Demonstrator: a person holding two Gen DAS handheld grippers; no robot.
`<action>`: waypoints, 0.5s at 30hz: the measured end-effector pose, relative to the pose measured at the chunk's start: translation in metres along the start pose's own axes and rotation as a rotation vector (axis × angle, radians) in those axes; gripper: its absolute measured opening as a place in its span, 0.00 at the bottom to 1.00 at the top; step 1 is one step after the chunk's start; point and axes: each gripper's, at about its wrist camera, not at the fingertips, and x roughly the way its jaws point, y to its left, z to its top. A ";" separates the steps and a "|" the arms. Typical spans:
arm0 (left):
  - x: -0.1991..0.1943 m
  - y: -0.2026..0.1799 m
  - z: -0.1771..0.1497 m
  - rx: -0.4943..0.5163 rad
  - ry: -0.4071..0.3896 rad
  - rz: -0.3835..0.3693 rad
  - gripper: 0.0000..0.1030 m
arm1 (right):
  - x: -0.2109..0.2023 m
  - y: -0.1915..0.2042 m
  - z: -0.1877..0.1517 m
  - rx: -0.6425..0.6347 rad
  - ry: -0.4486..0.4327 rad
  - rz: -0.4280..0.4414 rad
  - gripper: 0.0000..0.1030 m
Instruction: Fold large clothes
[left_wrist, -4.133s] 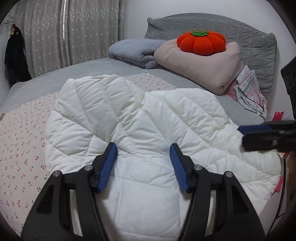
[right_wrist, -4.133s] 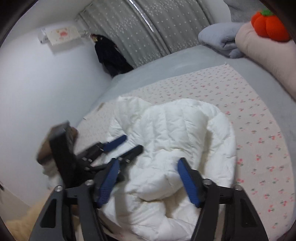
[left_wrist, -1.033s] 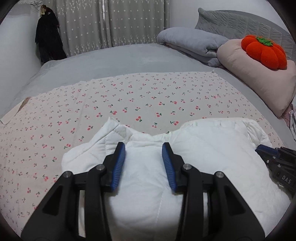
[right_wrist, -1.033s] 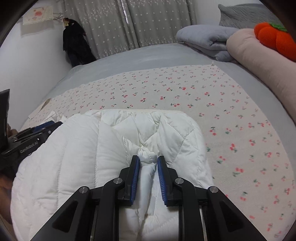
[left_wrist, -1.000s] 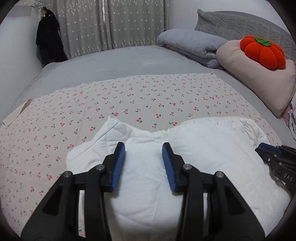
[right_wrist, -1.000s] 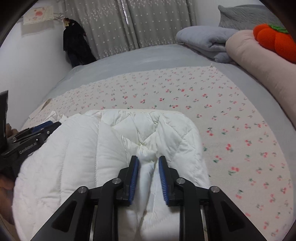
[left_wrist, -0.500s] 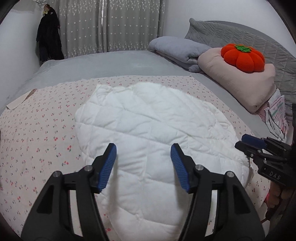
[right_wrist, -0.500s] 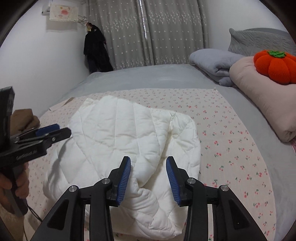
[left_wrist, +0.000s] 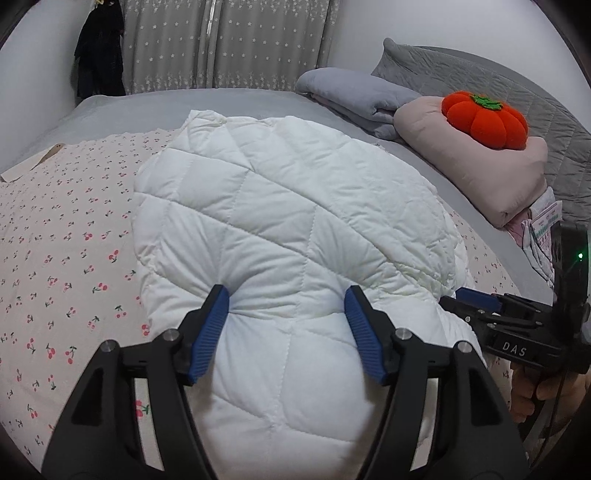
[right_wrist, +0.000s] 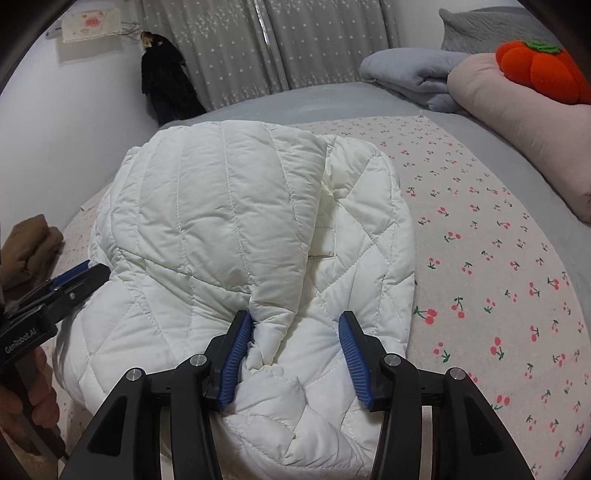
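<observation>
A white quilted jacket (left_wrist: 295, 206) lies folded in a thick bundle on the cherry-print sheet (left_wrist: 66, 258). My left gripper (left_wrist: 286, 299) sits low over its near edge. The jaws are opening, puffed fabric bulges between them, and the left pad just touches a pucker. My right gripper (right_wrist: 295, 321) hovers at the jacket's (right_wrist: 221, 221) near right end. Its jaws are opening too, and a loose fold rests against the left pad without being pinched. Each view shows the other gripper at the bundle's side: the right gripper (left_wrist: 476, 299) and the left gripper (right_wrist: 81, 273).
At the head of the bed lie a folded grey blanket (left_wrist: 354, 92) and a pink duvet (left_wrist: 480, 173) with an orange pumpkin cushion (left_wrist: 484, 118) on top. A dark garment (right_wrist: 166, 85) hangs by the curtain. A brown cloth (right_wrist: 26, 247) lies off the bed's left edge.
Both pairs of jaws have widened and let go of the pinched fabric. Both grippers have drawn back toward the near edge, and the jacket now lies spread in a flatter folded bundle.
</observation>
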 end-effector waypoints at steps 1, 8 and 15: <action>-0.003 0.000 0.000 -0.008 0.010 0.010 0.65 | 0.000 0.003 0.002 0.002 0.019 -0.010 0.48; -0.041 -0.007 -0.017 -0.035 0.084 0.036 0.66 | -0.013 0.008 0.007 0.023 0.146 -0.063 0.49; -0.069 0.000 -0.047 -0.011 0.140 0.113 0.69 | -0.051 -0.001 -0.002 0.057 0.123 -0.067 0.60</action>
